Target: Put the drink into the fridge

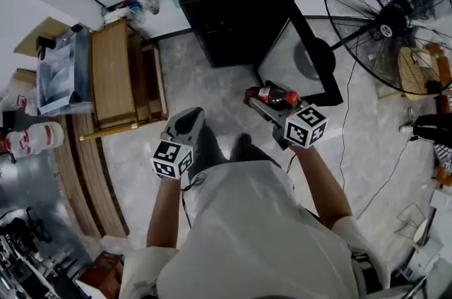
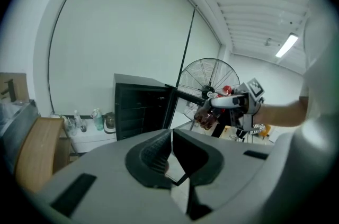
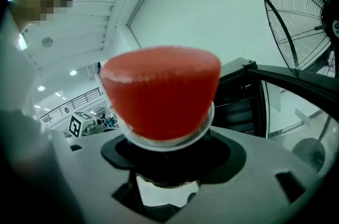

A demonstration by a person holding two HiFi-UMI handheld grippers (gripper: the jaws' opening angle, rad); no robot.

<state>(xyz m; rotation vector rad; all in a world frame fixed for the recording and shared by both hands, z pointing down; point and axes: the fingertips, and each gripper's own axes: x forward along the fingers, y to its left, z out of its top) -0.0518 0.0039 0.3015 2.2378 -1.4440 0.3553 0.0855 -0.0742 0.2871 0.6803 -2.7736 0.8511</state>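
head view: a person stands on a pale floor in front of a black fridge. its door is swung open to the right. the right gripper holds the drink, a dark bottle with a red cap, out toward the open door. the bottle is near the fridge but not inside it. the left gripper is lower and to the left and carries nothing. a big fan stands at the right, and a wooden bench is at the left.

left gripper view: the two jaws of the left gripper are pressed together with nothing between them. past them you can see the fridge with its dark shelves showing. the other gripper is off to the right, and the bottle hangs from it in the air – just in front of the fan.

right gripper view: the red cap fills the middle. the jaws of the right gripper are clamped on the bottle's neck, just under the cap. the open fridge is behind it.

how far along: the door is open and the drink is picked up – that part looks done. the bottle has not yet gone onto a shelf. i think what is left is to reach in, set it down and let go. shutting the door may come after that.
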